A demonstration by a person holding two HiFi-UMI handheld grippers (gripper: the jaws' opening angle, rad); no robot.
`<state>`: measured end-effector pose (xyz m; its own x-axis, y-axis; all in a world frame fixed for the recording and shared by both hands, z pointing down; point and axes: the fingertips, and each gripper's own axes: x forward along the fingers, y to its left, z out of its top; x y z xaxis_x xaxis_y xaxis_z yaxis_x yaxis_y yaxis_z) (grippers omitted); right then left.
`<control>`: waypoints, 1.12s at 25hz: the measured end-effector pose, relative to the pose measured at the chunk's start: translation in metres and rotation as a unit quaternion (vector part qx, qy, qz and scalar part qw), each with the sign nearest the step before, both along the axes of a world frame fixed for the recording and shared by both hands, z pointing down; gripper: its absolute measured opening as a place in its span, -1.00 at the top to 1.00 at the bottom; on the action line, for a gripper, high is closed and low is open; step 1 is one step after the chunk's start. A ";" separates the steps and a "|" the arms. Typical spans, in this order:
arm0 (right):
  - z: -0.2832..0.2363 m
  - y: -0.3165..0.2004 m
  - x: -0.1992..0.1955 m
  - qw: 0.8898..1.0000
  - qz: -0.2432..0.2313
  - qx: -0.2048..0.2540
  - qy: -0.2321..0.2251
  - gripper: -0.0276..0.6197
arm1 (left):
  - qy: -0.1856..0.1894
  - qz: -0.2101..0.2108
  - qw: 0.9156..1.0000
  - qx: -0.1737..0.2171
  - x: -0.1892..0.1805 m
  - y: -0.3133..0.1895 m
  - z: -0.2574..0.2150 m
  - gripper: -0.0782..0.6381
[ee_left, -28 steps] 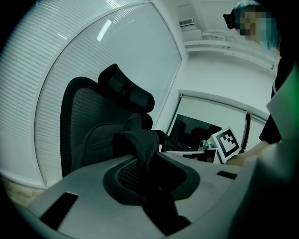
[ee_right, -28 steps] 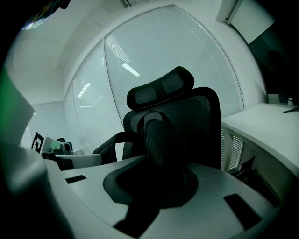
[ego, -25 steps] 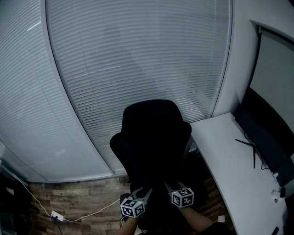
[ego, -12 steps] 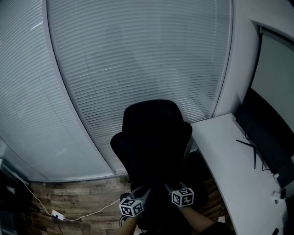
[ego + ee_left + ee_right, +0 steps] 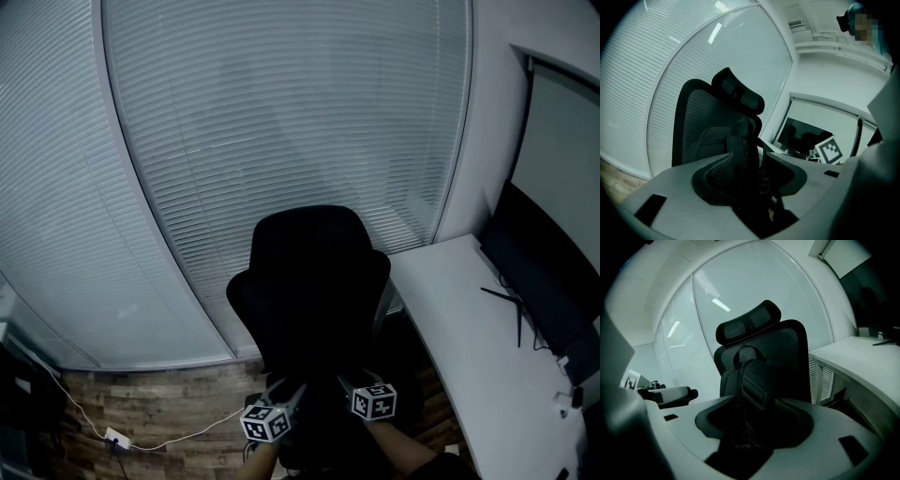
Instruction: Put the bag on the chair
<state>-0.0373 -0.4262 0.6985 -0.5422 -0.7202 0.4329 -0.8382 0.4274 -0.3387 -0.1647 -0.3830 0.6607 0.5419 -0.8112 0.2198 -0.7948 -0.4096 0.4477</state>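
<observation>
Before the window blinds (image 5: pixel 281 141), the bag (image 5: pixel 733 376) already sits on the chair (image 5: pixel 309 253), and the left claw (image 5: pixel 286 394) and right claw (image 5: pixel 352 384) have just been opening wide, its straps (image 5: pixel 757 394) loose between them, so only withdrawing seems left.

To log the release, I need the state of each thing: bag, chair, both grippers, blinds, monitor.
chair: bag in it.
bag: upright against the backrest.
left gripper: open, jaws just been opening, strap between them.
right gripper: open, jaws just been opening, strap between them.
blinds: lowered, closed.
monitor: screen dark.
</observation>
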 end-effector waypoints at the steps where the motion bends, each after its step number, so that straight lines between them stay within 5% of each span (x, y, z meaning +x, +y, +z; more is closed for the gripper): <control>1: 0.000 0.001 0.002 1.000 0.001 0.000 0.001 0.26 | 0.000 -0.002 1.000 0.002 0.001 0.001 -0.001 0.20; 21: -0.041 0.043 0.030 0.998 -0.035 0.043 -0.034 0.24 | 0.006 -0.048 0.998 0.034 0.025 0.052 -0.026 0.22; 26: -0.058 0.060 0.044 0.996 -0.044 0.069 -0.040 0.26 | 0.005 -0.066 0.996 0.054 0.036 0.071 -0.036 0.48; 28: -0.065 0.068 0.050 0.995 -0.050 0.081 -0.043 0.46 | 0.007 -0.076 0.995 0.062 0.042 0.080 -0.040 0.56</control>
<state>0.0128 -0.3577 0.6337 -0.6446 -0.7171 0.2648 -0.7596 0.5619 -0.3275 -0.1229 -0.3026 0.6203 0.4131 -0.9045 0.1059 -0.8460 -0.3381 0.4123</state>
